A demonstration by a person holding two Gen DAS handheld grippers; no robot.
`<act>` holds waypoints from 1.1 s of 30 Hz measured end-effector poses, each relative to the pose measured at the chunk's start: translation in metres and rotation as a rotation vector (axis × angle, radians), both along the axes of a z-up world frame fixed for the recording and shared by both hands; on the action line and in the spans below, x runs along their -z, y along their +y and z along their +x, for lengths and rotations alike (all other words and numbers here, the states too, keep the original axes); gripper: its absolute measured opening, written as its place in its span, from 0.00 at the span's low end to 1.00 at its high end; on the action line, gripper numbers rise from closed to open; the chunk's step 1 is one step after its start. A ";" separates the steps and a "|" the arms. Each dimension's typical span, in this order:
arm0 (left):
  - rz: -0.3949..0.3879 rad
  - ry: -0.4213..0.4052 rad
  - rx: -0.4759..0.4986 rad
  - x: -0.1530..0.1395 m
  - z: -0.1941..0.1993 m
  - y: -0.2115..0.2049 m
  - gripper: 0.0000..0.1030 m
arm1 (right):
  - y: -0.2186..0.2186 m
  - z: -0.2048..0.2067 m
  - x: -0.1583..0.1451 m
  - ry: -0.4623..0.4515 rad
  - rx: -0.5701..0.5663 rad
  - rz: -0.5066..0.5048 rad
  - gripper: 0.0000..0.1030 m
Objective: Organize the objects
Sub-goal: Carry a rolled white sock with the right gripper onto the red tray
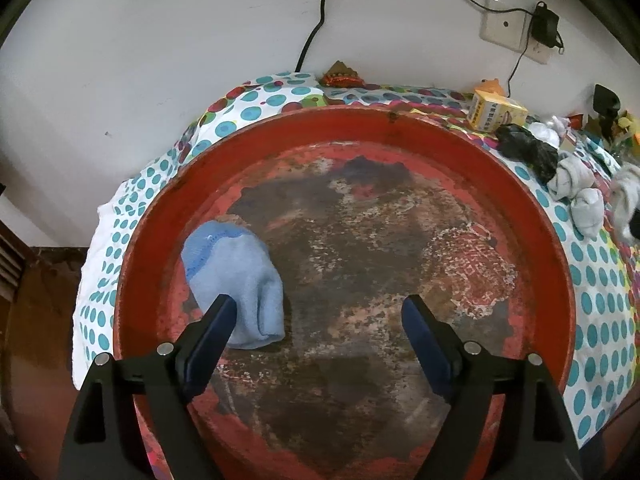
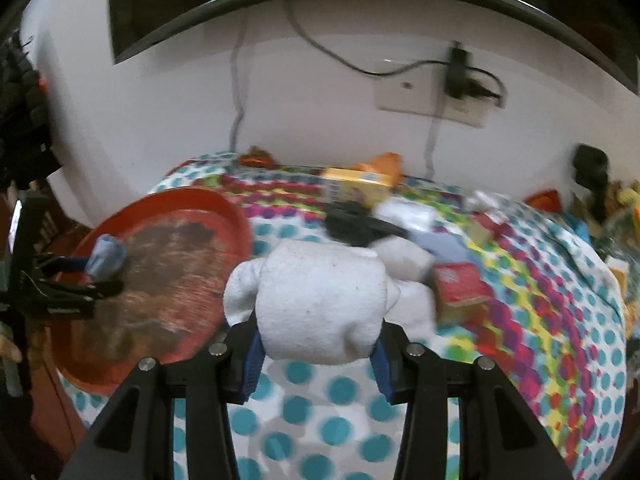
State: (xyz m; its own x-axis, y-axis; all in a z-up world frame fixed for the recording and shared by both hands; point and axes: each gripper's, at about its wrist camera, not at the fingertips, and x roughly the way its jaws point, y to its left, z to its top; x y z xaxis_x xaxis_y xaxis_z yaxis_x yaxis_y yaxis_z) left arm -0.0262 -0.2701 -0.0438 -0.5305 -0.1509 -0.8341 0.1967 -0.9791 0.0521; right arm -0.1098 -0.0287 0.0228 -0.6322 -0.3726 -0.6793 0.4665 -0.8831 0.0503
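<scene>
Right gripper [image 2: 318, 354] clamps a white sock [image 2: 320, 304]; left gripper [image 1: 318, 320] gapes over red tray [image 1: 540, 240] holding blue sock [image 1: 236, 280].

Round red tray [image 1: 536, 216], paint worn to dark patches across the floor, lying flat at the left end of the polka-dot bed cover. Rolled light-blue sock [image 1: 236, 284] resting inside the tray near its left rim. Rolled white sock [image 2: 320, 304] clamped between blue-padded fingers [image 2: 251, 364], raised above the cover just right of the tray. Loose rolled socks on the cover beyond the tray's right rim: one black [image 1: 526, 148], several grey-white [image 1: 576, 178], bunched close together, some touching.
</scene>
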 end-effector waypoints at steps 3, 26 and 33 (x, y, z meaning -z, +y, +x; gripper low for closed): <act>0.003 -0.002 -0.007 0.000 0.000 -0.001 0.81 | -0.025 0.001 -0.001 -0.001 -0.049 0.006 0.44; 0.021 0.015 -0.073 -0.012 0.011 -0.035 0.83 | -0.133 -0.016 0.047 -0.086 -0.165 0.138 0.44; 0.028 0.014 -0.100 -0.014 0.015 -0.047 0.84 | -0.137 -0.017 0.060 -0.111 -0.146 0.154 0.44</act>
